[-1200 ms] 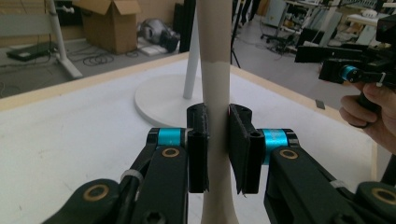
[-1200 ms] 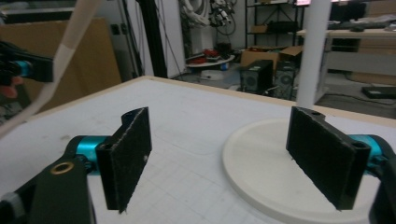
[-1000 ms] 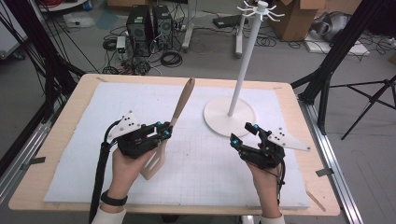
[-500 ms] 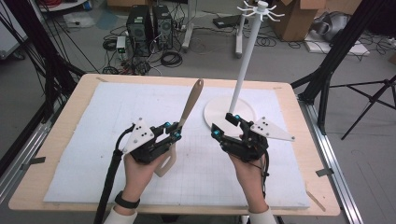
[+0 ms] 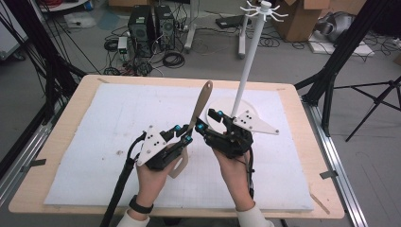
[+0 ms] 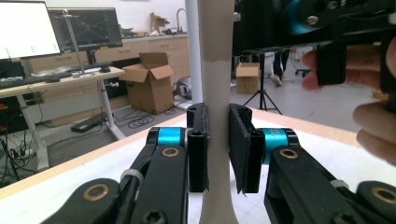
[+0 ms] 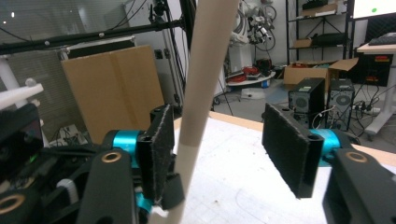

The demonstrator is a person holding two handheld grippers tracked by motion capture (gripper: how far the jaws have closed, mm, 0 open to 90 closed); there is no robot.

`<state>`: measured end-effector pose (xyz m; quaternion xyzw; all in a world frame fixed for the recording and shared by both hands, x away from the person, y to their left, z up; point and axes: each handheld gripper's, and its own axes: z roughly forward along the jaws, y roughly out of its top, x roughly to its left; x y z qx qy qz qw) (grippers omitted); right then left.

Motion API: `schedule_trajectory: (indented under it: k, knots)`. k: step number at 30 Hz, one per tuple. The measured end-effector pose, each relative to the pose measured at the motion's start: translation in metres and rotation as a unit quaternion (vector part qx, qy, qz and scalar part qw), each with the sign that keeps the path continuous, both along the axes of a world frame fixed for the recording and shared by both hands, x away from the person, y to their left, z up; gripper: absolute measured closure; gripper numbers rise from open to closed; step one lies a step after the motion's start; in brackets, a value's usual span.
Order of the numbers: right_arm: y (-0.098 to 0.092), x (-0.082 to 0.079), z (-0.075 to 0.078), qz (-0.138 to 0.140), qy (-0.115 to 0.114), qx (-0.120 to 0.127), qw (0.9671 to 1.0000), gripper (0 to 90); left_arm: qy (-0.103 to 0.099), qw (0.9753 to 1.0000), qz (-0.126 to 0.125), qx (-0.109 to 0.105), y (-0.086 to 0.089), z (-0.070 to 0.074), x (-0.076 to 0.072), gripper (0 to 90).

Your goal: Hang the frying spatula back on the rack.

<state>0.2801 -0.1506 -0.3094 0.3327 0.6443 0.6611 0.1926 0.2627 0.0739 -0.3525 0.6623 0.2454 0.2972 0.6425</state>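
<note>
The left gripper point(image 5: 182, 133) is clamped on the slim neck of a long beige spatula point(image 5: 201, 105), which looks like smooth matte wood or plastic. From the jaws the handle rises toward one o'clock in the high view, ending in a rounded tip with a small hole; the wide blade point(image 5: 178, 163) hangs below, toward six o'clock, under the hand. In the left gripper view the two black rubbery pads point(image 6: 200, 144) press flat against the handle point(image 6: 215, 107) from both sides.

The right gripper point(image 5: 208, 120) sits just at three o'clock of the left one, its jaws spread apart. In the right gripper view the handle point(image 7: 201, 88) stands between the coarse, foam-like pads point(image 7: 289, 144), close against the one on the left side of that view and well apart from the other.

Just behind the right gripper, at twelve o'clock, stands a white rack point(image 5: 253, 56): a thin round pole on a flat disc base, with small hooks at the top. The table point(image 5: 61, 113) has a pale wooden rim and a white, slightly speckled mat point(image 5: 108, 118). Open mat lies at nine and ten o'clock of the grippers; the near edge is close at six o'clock.
</note>
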Motion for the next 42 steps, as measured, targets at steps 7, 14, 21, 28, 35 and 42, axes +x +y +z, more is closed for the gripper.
schedule_trajectory:
  k: [7, 14, 21, 28, 35, 42]
  knots:
    - [0.007, 0.004, -0.001, 0.006, 0.009, 0.014, 0.9998, 51.9, -0.012, 0.9998, 0.01, -0.007, -0.005, -0.001, -0.003, 77.6]
    - [0.008, 0.004, -0.001, 0.012, 0.015, 0.029, 0.9994, 62.3, -0.018, 0.9997, 0.016, -0.01, -0.009, -0.002, -0.004, 77.6]
    - [0.01, 0.004, -0.001, 0.021, 0.014, 0.028, 0.9993, 72.9, -0.015, 0.9997, 0.015, -0.012, -0.01, -0.003, -0.003, 77.6]
    - [0.009, 0.005, -0.001, 0.036, 0.01, 0.024, 0.999, 76.4, -0.009, 0.9998, 0.006, -0.019, -0.01, -0.003, 0.0, 77.4]
    - [0.003, 0.009, 0.001, 0.051, -0.001, 0.017, 0.9986, 76.7, 0.008, 0.9978, -0.041, -0.051, -0.001, 0.0, 0.005, 67.0]
    - [-0.011, 0.013, 0.006, 0.068, -0.011, 0.017, 0.9975, 76.7, 0.02, 0.9947, -0.088, -0.048, 0.016, 0.005, 0.007, 50.9]
